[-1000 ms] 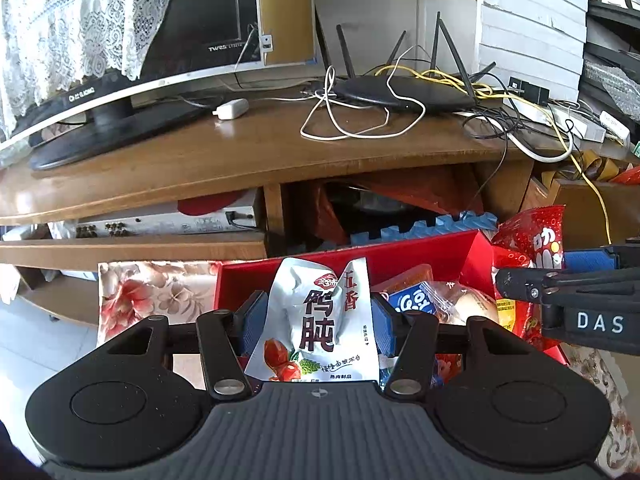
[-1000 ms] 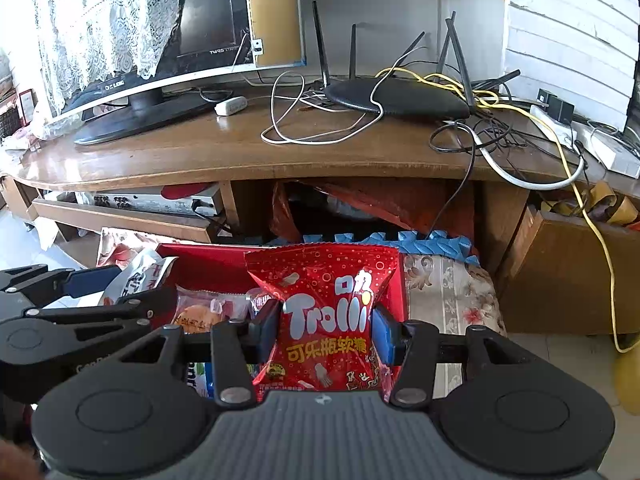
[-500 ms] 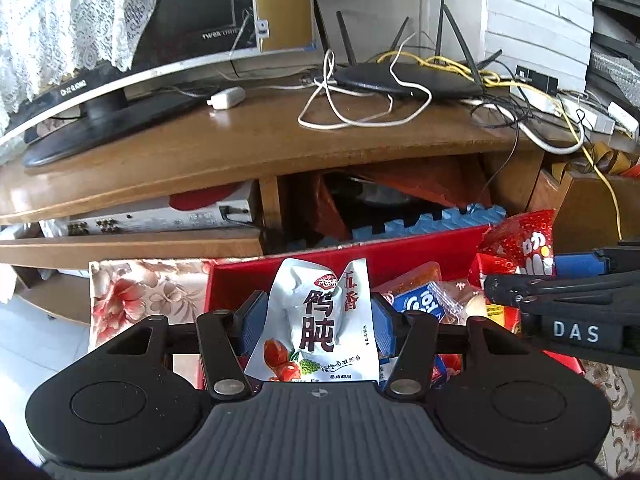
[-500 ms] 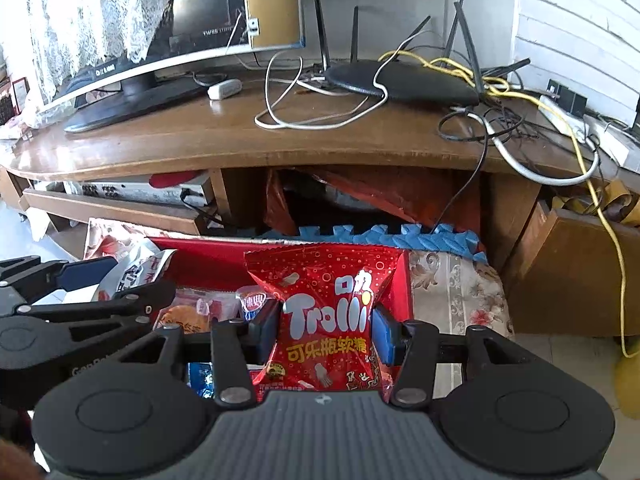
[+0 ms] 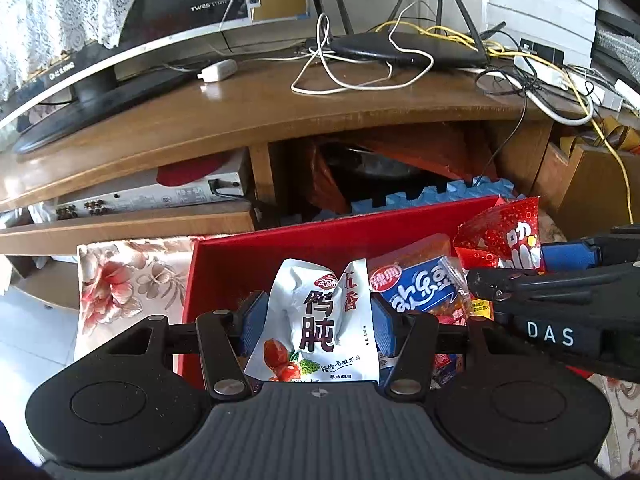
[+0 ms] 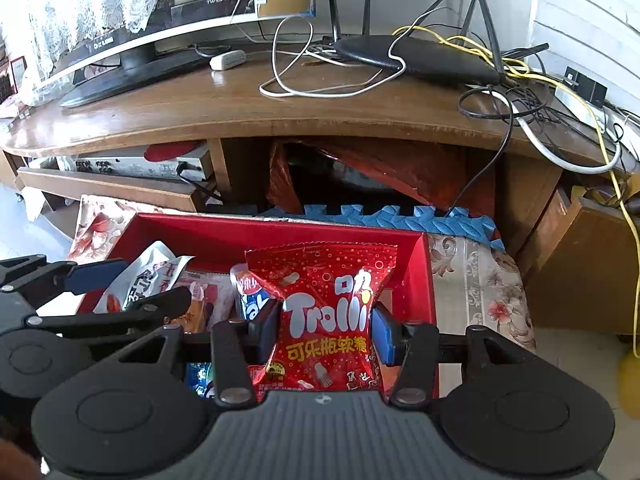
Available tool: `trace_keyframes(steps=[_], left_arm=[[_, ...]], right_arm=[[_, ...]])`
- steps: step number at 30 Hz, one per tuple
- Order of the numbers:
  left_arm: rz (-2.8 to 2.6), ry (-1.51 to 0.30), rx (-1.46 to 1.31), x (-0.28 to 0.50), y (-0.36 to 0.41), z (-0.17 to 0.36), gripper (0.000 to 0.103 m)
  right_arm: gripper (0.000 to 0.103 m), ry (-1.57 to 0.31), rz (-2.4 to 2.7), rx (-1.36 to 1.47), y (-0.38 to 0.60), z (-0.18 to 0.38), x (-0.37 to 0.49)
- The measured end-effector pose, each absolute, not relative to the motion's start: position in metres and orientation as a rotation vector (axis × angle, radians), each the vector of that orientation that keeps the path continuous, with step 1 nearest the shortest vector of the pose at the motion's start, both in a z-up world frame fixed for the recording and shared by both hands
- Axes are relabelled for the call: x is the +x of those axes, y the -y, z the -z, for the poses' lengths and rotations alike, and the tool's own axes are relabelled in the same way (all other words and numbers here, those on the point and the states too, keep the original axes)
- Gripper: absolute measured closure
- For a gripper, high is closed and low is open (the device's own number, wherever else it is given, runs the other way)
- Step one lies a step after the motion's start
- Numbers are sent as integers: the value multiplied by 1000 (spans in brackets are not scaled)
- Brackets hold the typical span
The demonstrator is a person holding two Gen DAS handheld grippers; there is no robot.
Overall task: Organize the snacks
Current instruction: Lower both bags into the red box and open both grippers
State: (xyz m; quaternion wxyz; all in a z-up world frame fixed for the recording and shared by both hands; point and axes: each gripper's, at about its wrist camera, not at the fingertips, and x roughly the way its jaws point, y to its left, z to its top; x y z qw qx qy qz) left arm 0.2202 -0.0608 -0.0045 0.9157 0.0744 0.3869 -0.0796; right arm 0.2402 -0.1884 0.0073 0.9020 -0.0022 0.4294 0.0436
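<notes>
Two grippers, each clamped on one snack packet. The left gripper squeezes a white duck-gizzard packet between its blue pads, long axis upright, printed face toward the camera. The right gripper pinches a red Trolli gummy packet the same way, upright, top seam farthest from the camera. Both packets hang over the open red box, which sits on a floral cloth. In the box lie at least two more packets, a blue-and-white one and an orange one. Compared with a second ago, both grippers sit lower and the box looms larger. Beyond stands one wooden desk bearing one monitor and one black router
</notes>
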Motion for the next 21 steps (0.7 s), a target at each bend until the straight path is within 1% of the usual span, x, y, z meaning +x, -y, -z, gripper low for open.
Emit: trace_keyframes(steps=[21], left_arm=[[146, -847, 161, 224, 60, 22, 41]], right_arm=[[63, -927, -96, -16, 185, 10, 246]])
